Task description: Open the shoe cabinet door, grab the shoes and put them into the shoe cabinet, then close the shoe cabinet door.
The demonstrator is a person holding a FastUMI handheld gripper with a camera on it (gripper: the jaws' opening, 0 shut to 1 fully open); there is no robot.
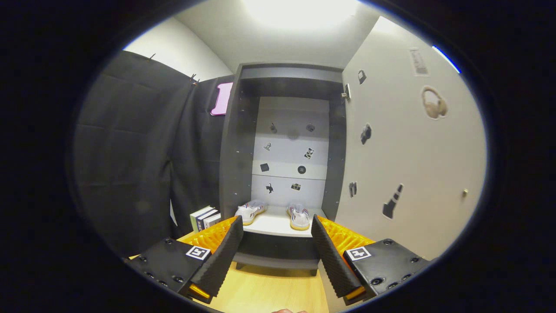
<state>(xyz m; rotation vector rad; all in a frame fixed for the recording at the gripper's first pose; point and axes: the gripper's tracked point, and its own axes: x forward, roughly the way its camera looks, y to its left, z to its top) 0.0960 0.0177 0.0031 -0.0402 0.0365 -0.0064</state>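
gripper (276,234) fingers spread wide apart, nothing between them, held back from the shoe cabinet (243,143) w/ bare wooden floor (269,291) under them. cabinet door (408,152) is swung fully open to the right, its inner face toward the camera w/ small stickers on it and a little knob (464,191) near its far edge.

both shoes already sit inside on the pale bottom shelf (273,224): left sneaker (250,211) angled toward the left wall, right sneaker (299,216) pointing roughly straight out, the two apart from each other. so judging by this, only the closing step is left.

a few books (205,218) stand on the floor just left of the cabinet, beyond the left finger.

risks from here:
- right sneaker's toe looks close to the shelf's front lip (hard to be sure thru the fisheye). if it overhangs, the door could catch it and not seat shut, or shove the shoe crooked.
- door is open so far that the gripper has to get round to its free edge or knob; pushing on the flat panel near the hinge side gives poor leverage & the fingers may just slide.
- wide-open fingers swinging right could clip the door edge first and bounce it.
- a fast push might slam the door and let it rebound ajar.
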